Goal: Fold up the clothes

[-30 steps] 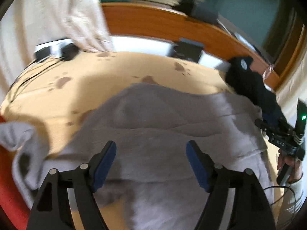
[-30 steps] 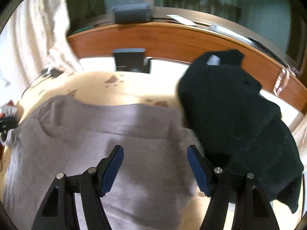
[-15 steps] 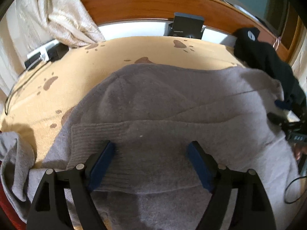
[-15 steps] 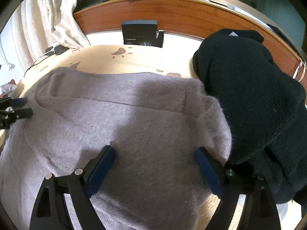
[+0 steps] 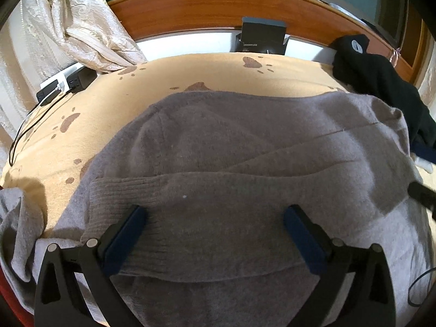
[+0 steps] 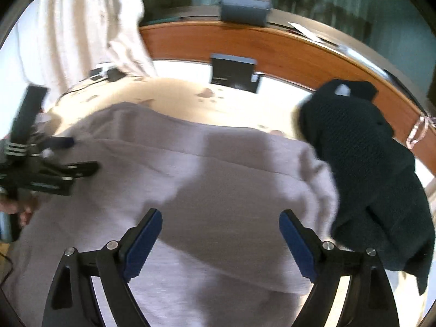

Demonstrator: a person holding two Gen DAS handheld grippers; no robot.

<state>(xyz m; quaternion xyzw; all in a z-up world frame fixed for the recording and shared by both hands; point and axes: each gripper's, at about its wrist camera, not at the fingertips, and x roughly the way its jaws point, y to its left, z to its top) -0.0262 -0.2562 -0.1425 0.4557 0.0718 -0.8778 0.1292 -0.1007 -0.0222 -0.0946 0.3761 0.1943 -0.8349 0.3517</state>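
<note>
I am looking over the tan paw-print bedspread [image 5: 218,73], where the grey knitted sweater [image 5: 245,147] is lying lengthwise left to right, directly under both grippers. My left gripper [image 5: 215,218] is opening wide over its ribbed hem; my right gripper [image 6: 220,220] is standing wide, gripping nothing, nearer the black knit garment [image 6: 368,169].

I see a bed under a tan paw-print blanket [image 5: 218,68], a curved wooden headboard [image 5: 204,11] along its far edge, cream curtains [image 5: 68,21] at the far-left corner, and dark window glass [image 6: 340,5] beyond. Light is warm.
</note>
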